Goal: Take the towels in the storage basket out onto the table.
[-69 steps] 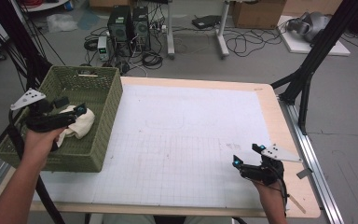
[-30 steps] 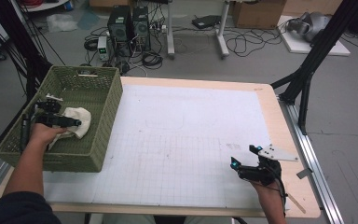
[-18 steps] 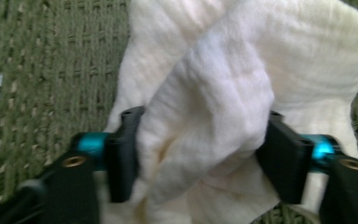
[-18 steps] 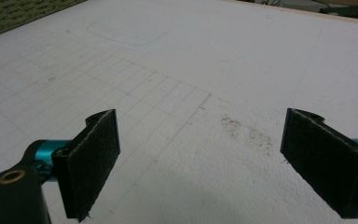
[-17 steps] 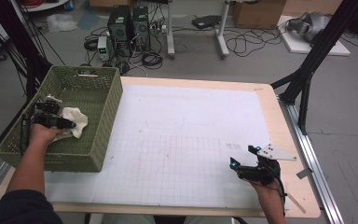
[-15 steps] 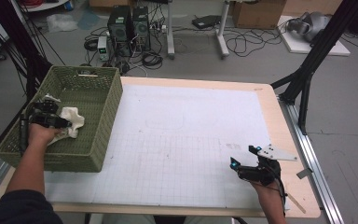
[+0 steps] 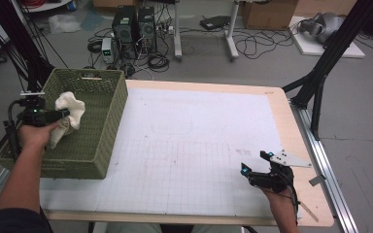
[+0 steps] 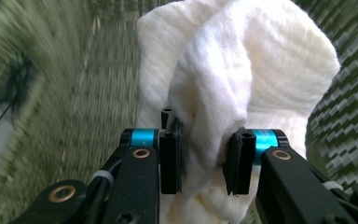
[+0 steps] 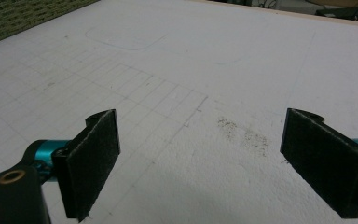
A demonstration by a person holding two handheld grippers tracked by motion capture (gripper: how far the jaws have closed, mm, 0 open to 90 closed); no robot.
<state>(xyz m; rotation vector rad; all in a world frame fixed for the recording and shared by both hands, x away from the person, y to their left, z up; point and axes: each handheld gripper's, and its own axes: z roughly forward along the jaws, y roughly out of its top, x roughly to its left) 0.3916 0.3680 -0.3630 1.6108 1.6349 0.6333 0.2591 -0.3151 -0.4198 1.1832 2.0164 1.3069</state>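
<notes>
Left hand-held gripper (image 8: pixel 204 161) pinches white cloth (image 8: pixel 233 84); high view adds green basket (image 7: pixel 102 145), right hand-held gripper (image 7: pixel 258 171) spread.

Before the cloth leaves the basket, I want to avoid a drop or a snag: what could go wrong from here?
1. The left tongs, which have just been closing, pinch one fold of the white cloth; the bunched fabric could slip free.
2. The cloth's loose end hangs inside the green basket and might catch on the weave or rim, tugging the basket along.
3. The right tongs rest open over the white mat, too far off to help quickly.
</notes>
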